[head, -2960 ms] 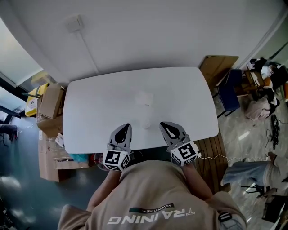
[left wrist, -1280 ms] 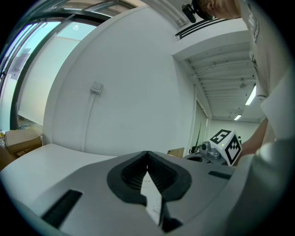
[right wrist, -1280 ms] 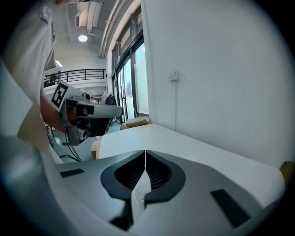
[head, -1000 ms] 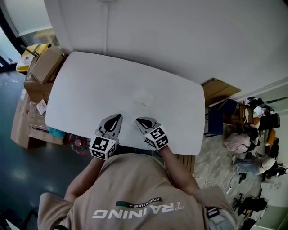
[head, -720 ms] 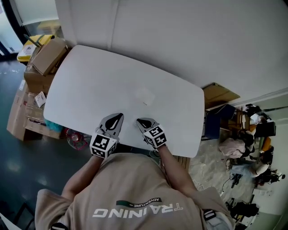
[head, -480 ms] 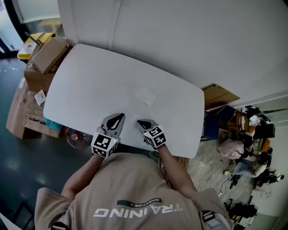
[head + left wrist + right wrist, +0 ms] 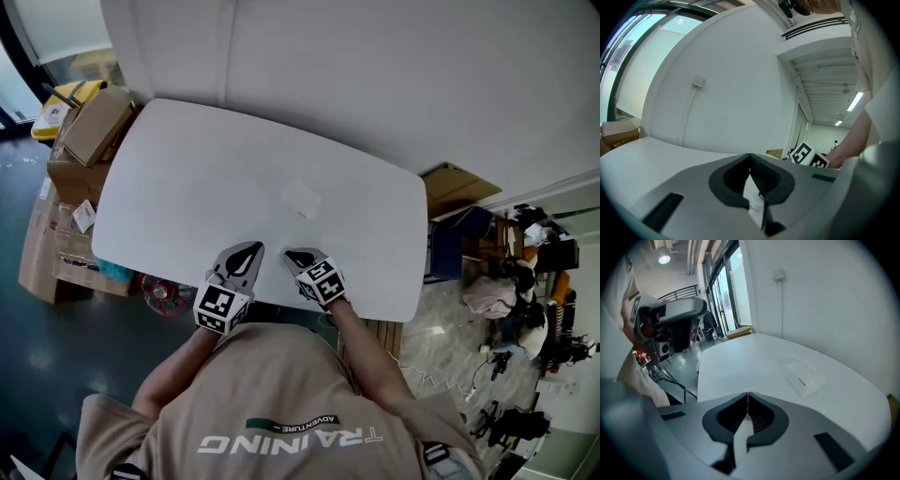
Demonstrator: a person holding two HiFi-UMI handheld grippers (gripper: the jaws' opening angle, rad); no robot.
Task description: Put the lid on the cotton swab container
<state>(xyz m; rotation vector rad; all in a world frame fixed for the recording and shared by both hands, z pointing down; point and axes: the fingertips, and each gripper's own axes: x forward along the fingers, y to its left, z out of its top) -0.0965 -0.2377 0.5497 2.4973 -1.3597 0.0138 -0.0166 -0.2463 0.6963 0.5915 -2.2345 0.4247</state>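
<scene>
While nothing is in hand yet, both tools sit parked side by side at the near edge of the white table (image 7: 187,178), just in front of the person's chest, and that reads as a ready stance rather than any working grip. The left gripper (image 7: 253,248) has its jaws brought together, tips touching, with nothing clamped; through the thin slit below the tips a pale patch (image 7: 756,202) with faint print peeks out, too small to name. The right gripper (image 7: 290,253) is the same story: jaws pressed closed, tips meeting, only bare tabletop showing through the slit. Out ahead, near the middle of the table and well apart from both tools, lies a clear plastic piece (image 7: 302,200) with a small label, lying flat. It looks like the swab container or its lid, and I cannot tell which from here. The right gripper's camera has it in plain sight, up and to the right of its tips, so that tool seems best lined up for the first reach. With the jaws closed, my guess is they must open before anything gets picked up. The capping itself has not begun.
</scene>
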